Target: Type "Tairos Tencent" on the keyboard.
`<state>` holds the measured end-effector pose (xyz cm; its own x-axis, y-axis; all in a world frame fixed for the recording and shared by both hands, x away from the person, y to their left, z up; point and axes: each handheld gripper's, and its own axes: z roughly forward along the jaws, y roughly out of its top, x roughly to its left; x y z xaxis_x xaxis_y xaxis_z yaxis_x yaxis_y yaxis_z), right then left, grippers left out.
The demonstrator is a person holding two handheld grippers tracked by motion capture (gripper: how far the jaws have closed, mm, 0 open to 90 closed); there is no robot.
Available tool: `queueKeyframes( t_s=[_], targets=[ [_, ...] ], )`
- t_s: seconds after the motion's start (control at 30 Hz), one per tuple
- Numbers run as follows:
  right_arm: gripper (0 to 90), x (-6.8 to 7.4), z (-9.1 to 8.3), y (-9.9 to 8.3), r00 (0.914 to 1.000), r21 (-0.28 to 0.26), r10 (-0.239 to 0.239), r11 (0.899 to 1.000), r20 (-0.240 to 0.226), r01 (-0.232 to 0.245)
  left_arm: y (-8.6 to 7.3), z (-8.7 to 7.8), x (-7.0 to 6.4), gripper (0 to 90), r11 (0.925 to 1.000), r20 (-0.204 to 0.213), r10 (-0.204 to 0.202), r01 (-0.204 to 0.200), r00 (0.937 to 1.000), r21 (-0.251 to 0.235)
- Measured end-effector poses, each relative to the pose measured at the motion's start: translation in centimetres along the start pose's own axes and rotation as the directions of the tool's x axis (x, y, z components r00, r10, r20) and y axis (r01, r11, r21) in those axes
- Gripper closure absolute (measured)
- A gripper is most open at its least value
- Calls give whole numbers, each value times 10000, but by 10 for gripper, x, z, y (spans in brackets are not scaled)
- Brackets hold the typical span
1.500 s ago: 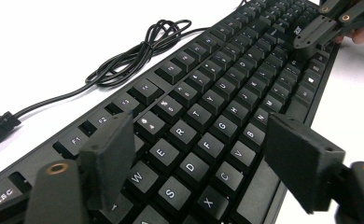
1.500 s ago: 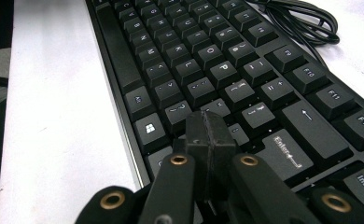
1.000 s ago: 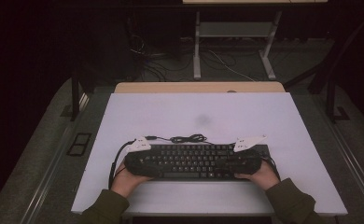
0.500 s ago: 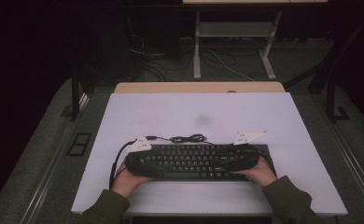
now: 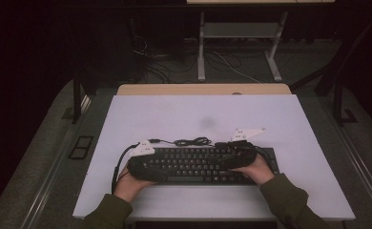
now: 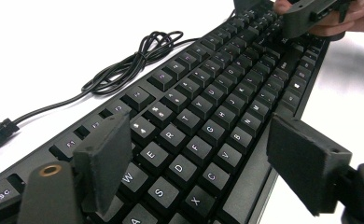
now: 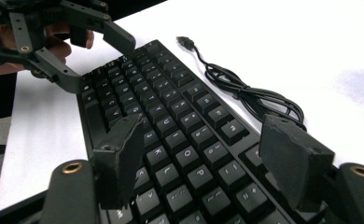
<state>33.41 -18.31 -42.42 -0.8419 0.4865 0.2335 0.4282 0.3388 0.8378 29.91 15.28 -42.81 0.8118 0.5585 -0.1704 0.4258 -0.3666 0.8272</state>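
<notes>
A black keyboard [image 5: 201,164] lies flat near the front of the white table [image 5: 203,114], its coiled black cable [image 5: 192,141] just behind it. My left gripper [image 5: 158,167] is open over the keyboard's left end; its jaws straddle the letter keys [image 6: 203,107], one above the W and E keys, the other past the front edge. Over the right half, my right gripper [image 5: 228,160] is open too, and its own view has the keys [image 7: 171,121] between its jaws. Each gripper's view has the other gripper at the keyboard's far end: right gripper [image 6: 311,16], left gripper [image 7: 84,51].
The cable [image 7: 245,91] ends in a loose USB plug [image 7: 185,41] on the white surface. A wooden table edge [image 5: 203,89] lies behind the white top. On the dark floor beyond are a metal stand [image 5: 239,43] and wires. Bare white surface surrounds the keyboard.
The right hand and its gripper have slid left from the keyboard's right end to above its keys. The left gripper and the keyboard have hardly moved.
</notes>
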Motion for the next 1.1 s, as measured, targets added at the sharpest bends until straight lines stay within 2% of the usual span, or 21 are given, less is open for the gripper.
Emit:
queueKeyframes(
  t_s=[0.37,0.63,0.83,1.1],
  targets=[
    [289,0,13,9,9999,-38,-72,10000,-85,72,-2,-2,3,387,10000,-180,46,-46,9998,26],
    [288,-1,19,12,10000,-131,-45,9999,-59,44,-4,-5,6,556,9997,-387,13,-4,9992,230],
    [285,2,22,10,9999,-6,-60,10000,-130,60,-6,-7,11,672,9992,-730,33,-5,9973,387],
    [284,5,26,8,9997,85,-164,9998,-168,165,-8,-13,15,852,9988,-762,-33,71,9971,491]
  ],
)
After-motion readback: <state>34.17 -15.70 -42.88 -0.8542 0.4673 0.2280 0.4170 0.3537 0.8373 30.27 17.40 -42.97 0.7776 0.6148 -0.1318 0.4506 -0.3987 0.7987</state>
